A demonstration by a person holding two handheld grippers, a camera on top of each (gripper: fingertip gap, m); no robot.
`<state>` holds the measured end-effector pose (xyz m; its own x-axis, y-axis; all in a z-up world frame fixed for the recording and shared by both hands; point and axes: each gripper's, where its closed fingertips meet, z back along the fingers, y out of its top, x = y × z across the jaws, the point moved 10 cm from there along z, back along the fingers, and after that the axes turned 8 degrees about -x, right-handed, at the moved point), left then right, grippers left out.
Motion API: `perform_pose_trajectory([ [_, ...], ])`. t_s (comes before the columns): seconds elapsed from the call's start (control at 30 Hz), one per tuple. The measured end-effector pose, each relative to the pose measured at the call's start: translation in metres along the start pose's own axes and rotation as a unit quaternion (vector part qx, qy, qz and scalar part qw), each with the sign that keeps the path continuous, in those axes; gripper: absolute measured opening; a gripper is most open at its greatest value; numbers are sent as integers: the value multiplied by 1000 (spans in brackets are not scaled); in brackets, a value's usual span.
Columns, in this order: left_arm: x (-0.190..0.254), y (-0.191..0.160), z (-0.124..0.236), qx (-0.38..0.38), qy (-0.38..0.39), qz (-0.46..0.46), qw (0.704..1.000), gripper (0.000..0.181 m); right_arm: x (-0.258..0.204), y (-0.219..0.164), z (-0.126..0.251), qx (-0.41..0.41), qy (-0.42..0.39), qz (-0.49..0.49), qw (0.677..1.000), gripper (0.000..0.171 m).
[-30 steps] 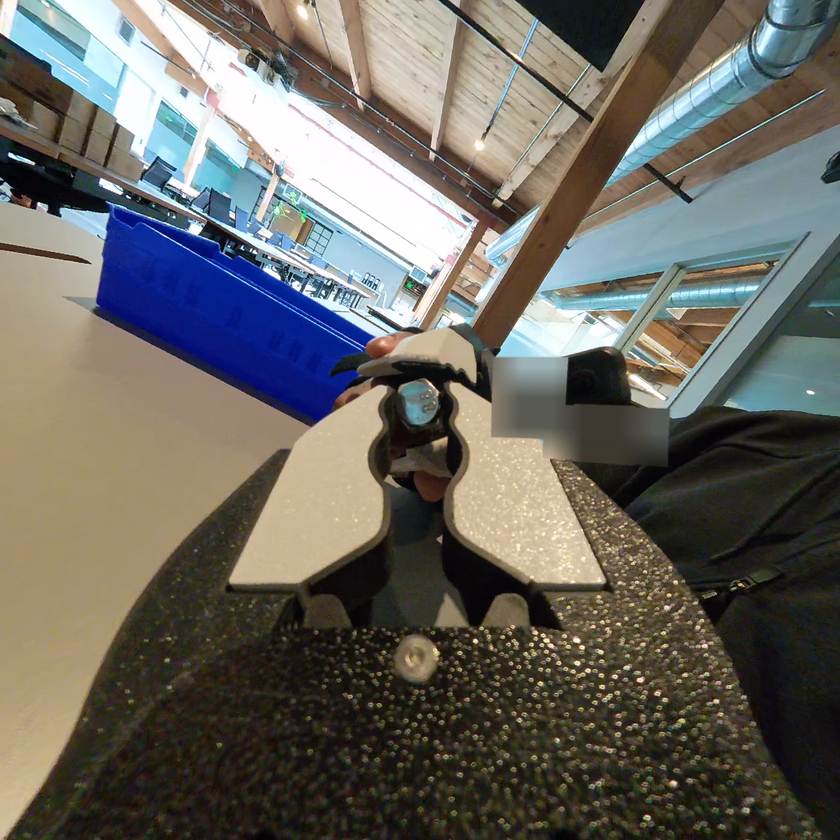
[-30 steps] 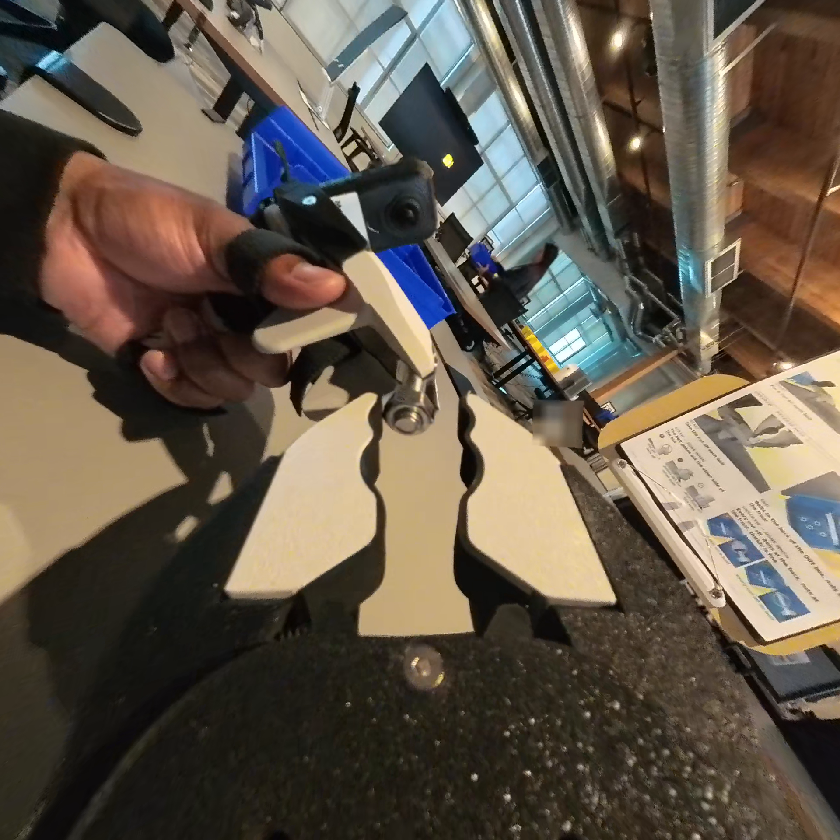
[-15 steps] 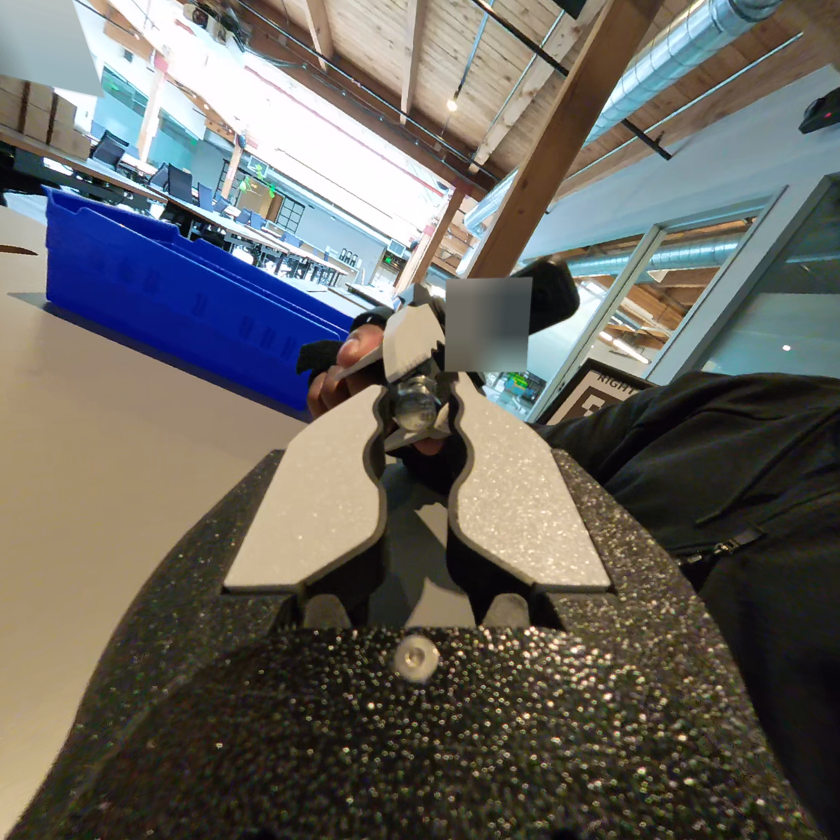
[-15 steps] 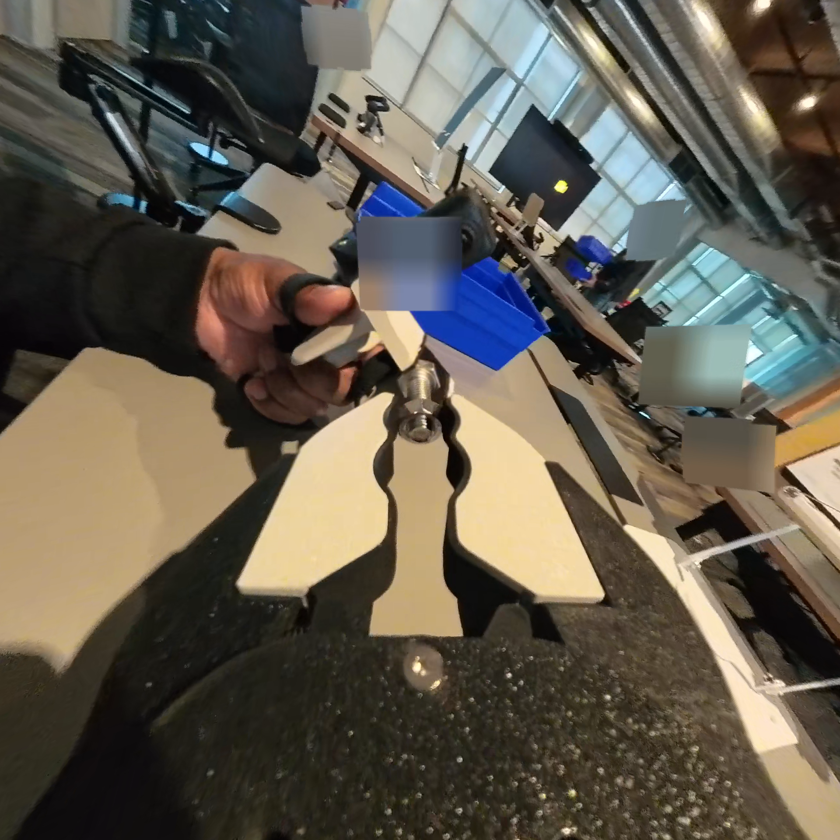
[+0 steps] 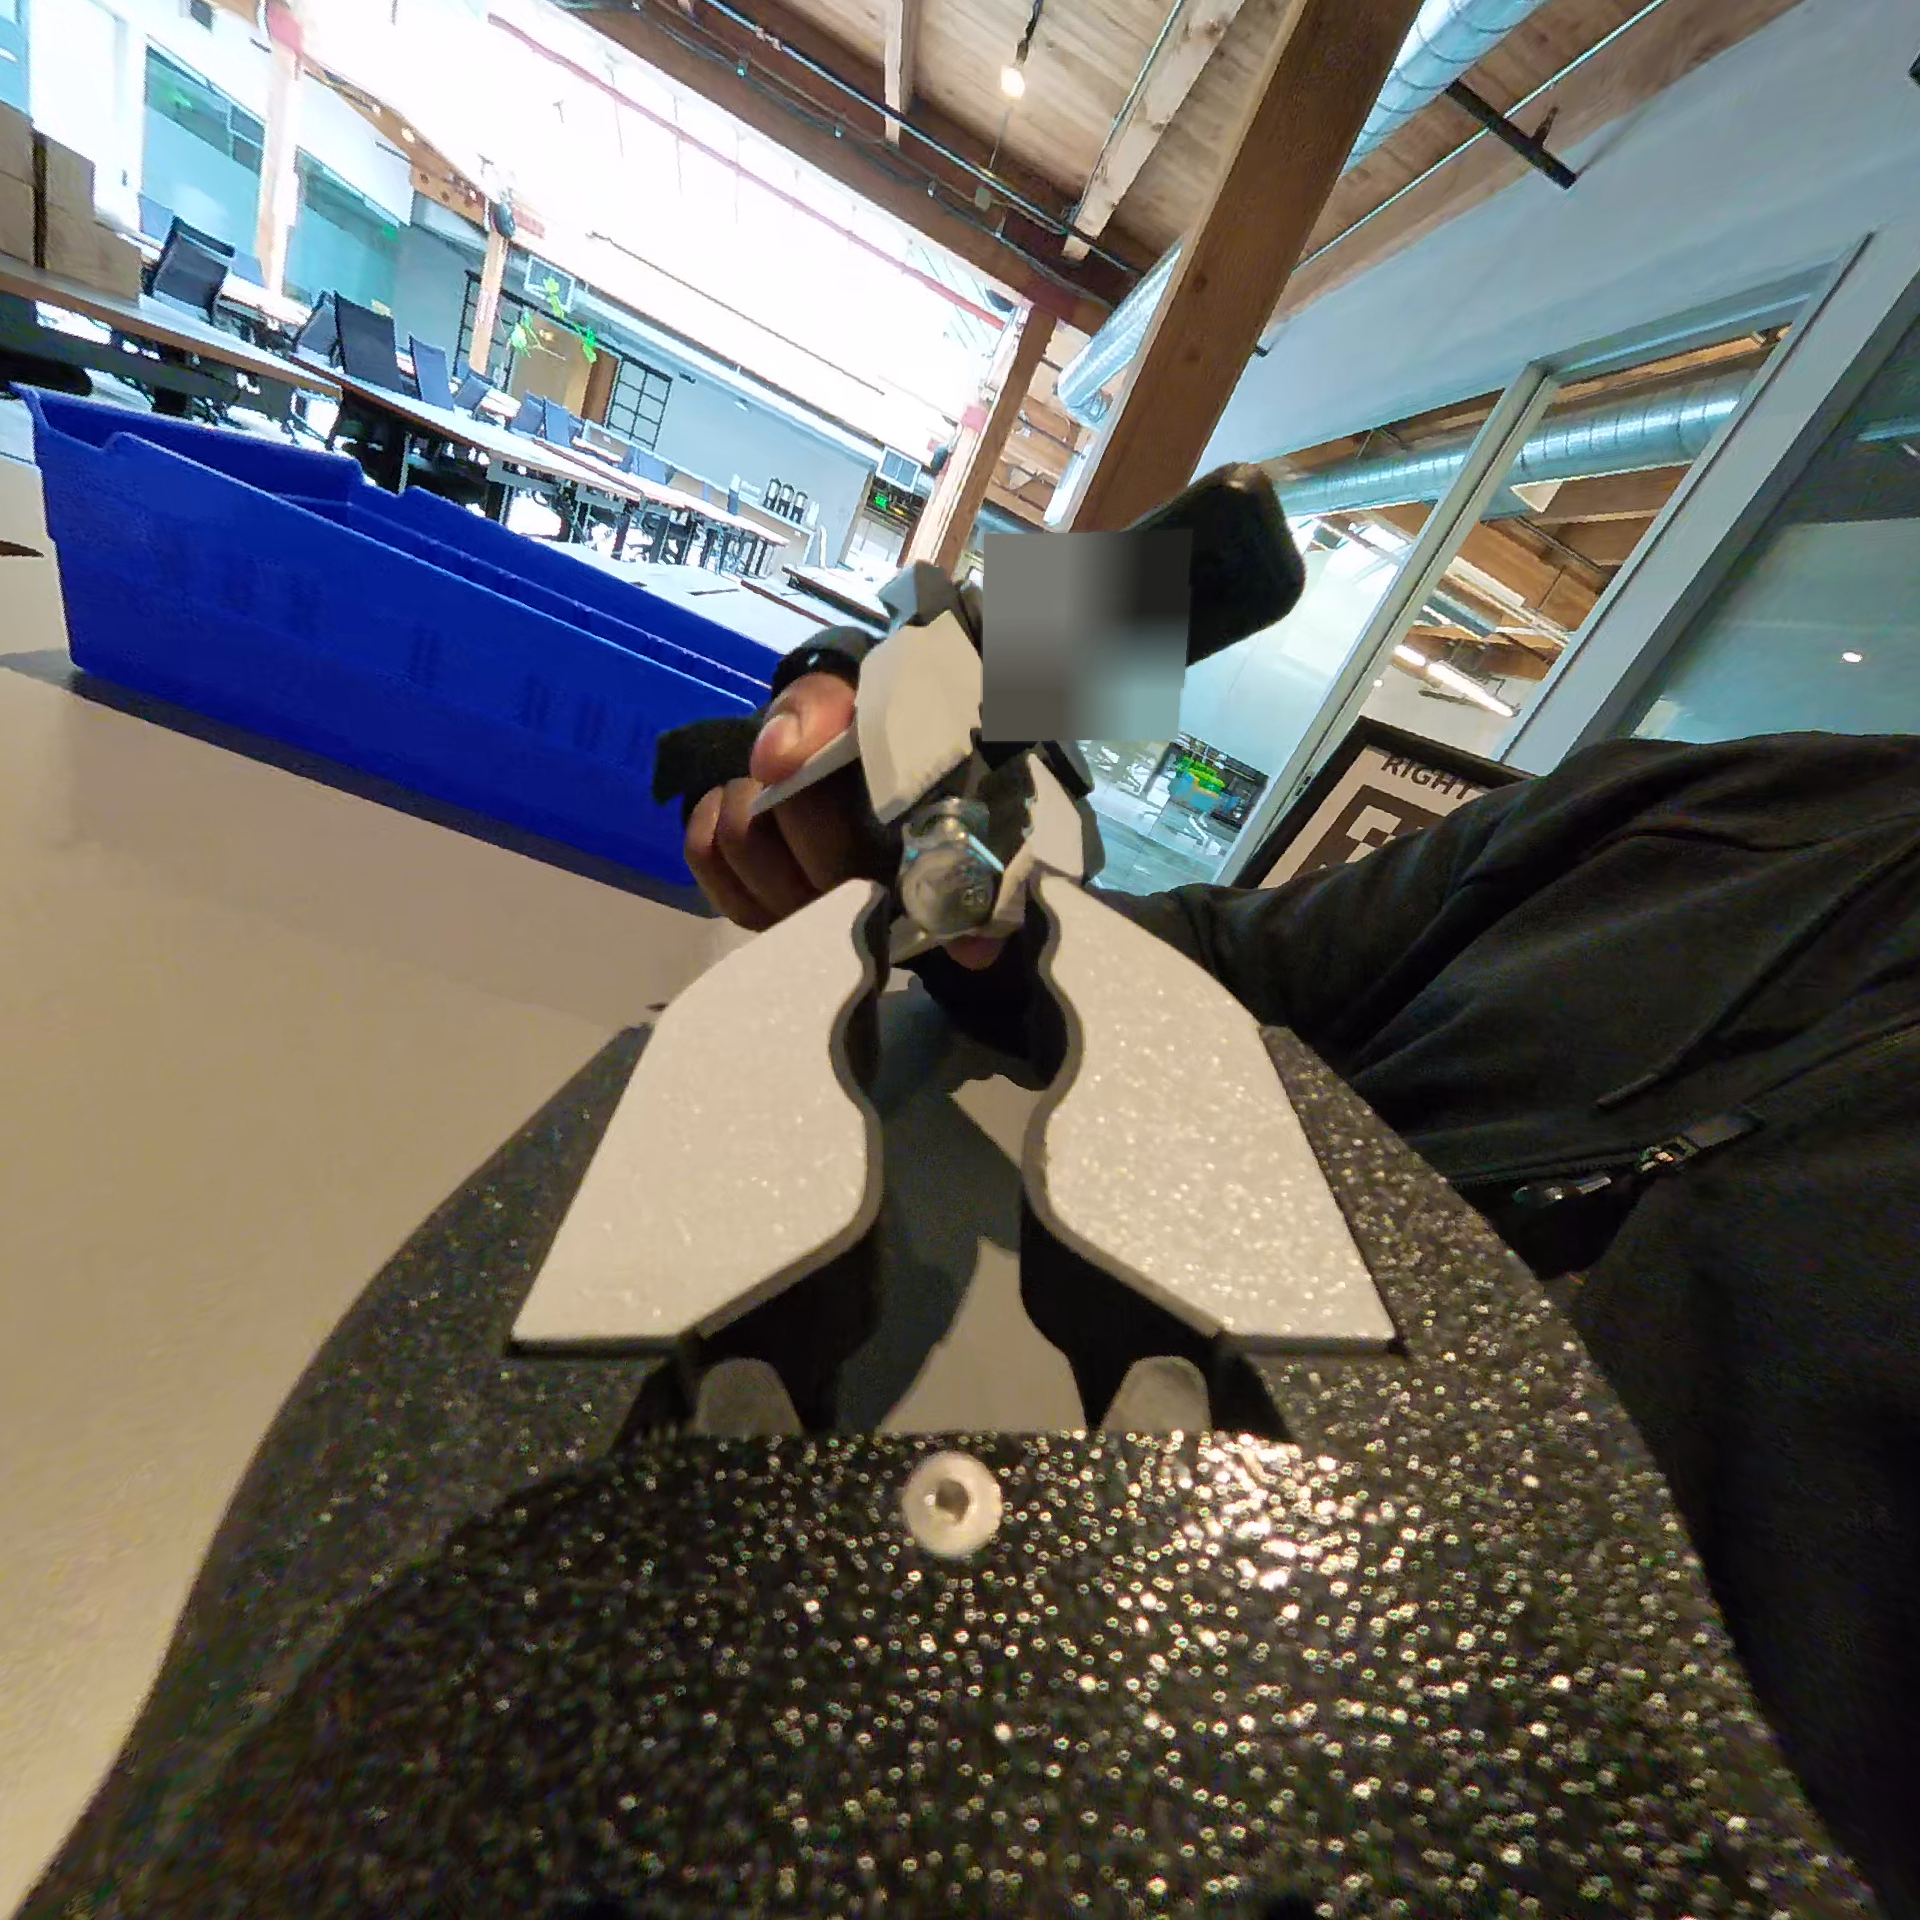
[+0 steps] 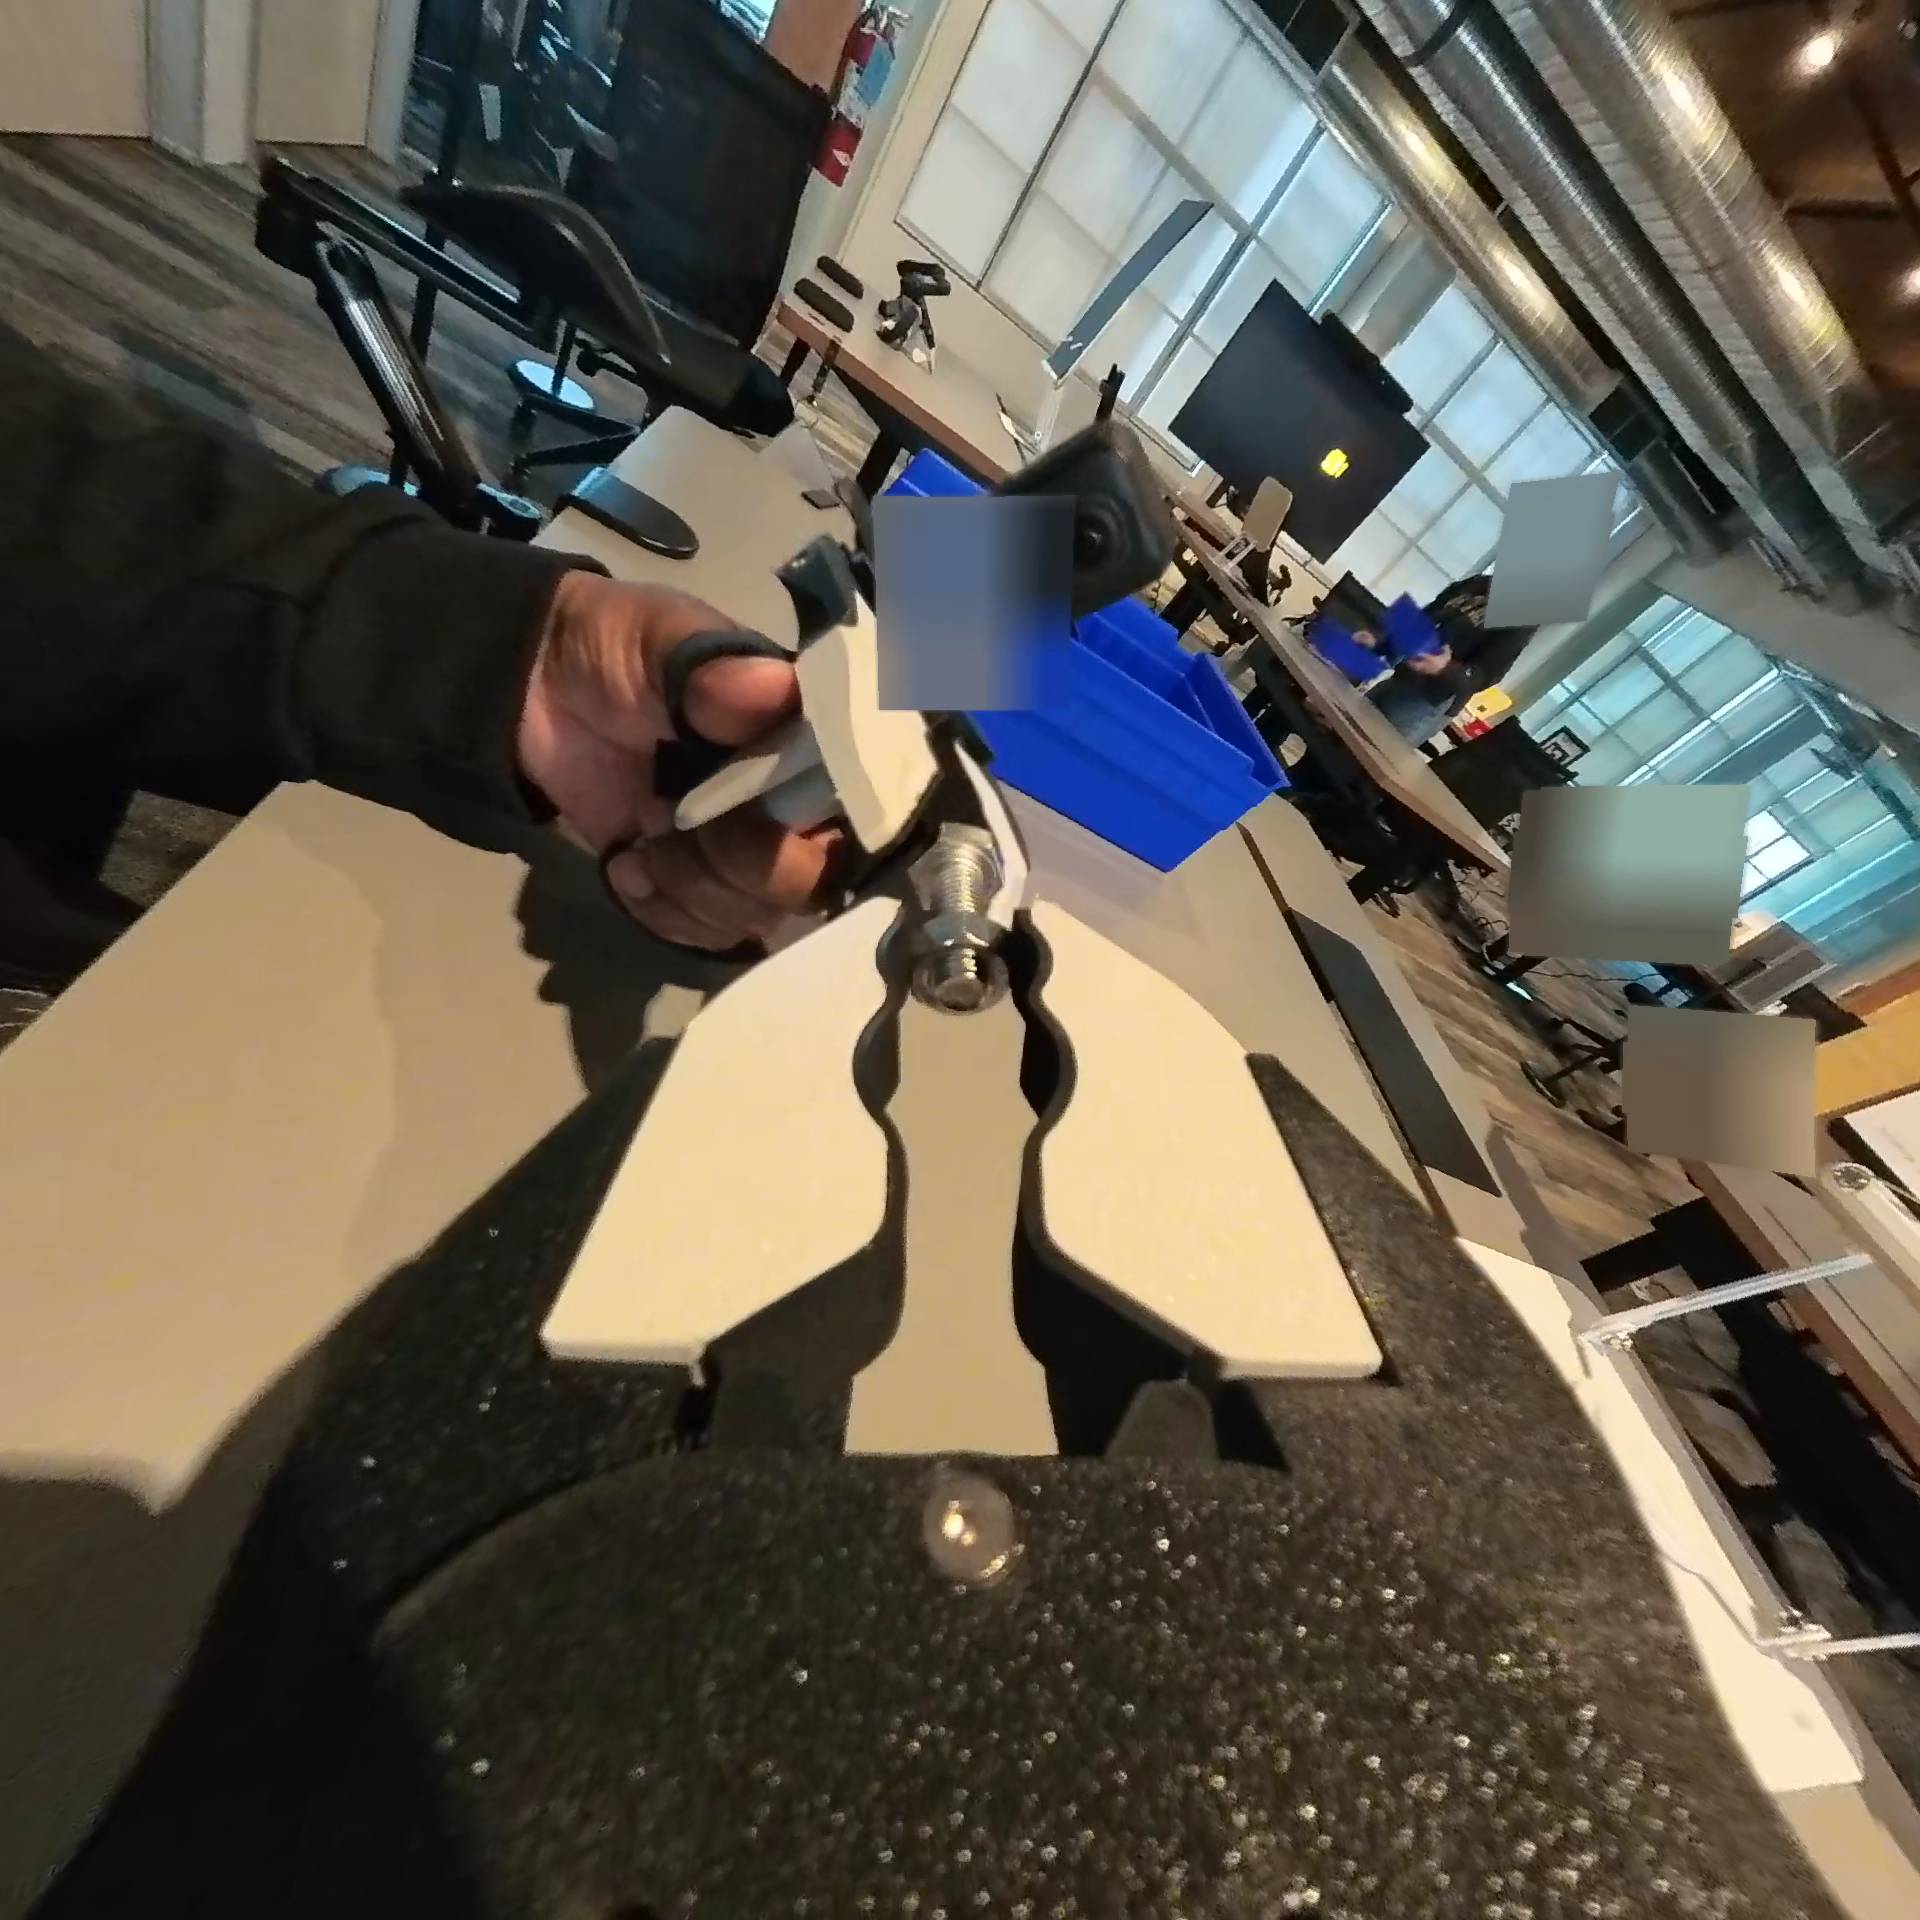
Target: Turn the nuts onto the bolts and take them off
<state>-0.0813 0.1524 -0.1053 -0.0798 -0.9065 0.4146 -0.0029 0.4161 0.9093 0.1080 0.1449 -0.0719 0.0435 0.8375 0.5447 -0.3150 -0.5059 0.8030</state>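
A silver bolt shows its hex head between the tips of my left gripper, which is shut on it above the table. In the right wrist view the bolt's thread runs toward me with a silver nut on its near end. My right gripper is shut on that nut. The two grippers face each other tip to tip. The left gripper shows beyond the nut, held by a hand. The right gripper shows beyond the bolt head.
A blue bin stands on the pale table behind the grippers; it also shows in the right wrist view. A black sleeve fills the right. A clear stand and white sheet sit at the table's right edge. Both grippers' tips are close together, under 4 cm apart.
My right gripper's jaws, wide apart with the nut against one finger a second ago, have closed onto the nut. Both grippers have turned and shifted while staying tip to tip.
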Motion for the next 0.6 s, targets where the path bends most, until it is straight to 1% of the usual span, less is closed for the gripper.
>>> perform_pose_trajectory([
  [0.47, 1, 0, 0, 3, 2, -10, 1000, 18, -1, 0, 0, 9, 12, -7, 1000, 18],
  [0.6, 5, 2, -1, -8, 15, -41, 999, 17, 0, 0, 0, 18, 31, -26, 999, 18],
])
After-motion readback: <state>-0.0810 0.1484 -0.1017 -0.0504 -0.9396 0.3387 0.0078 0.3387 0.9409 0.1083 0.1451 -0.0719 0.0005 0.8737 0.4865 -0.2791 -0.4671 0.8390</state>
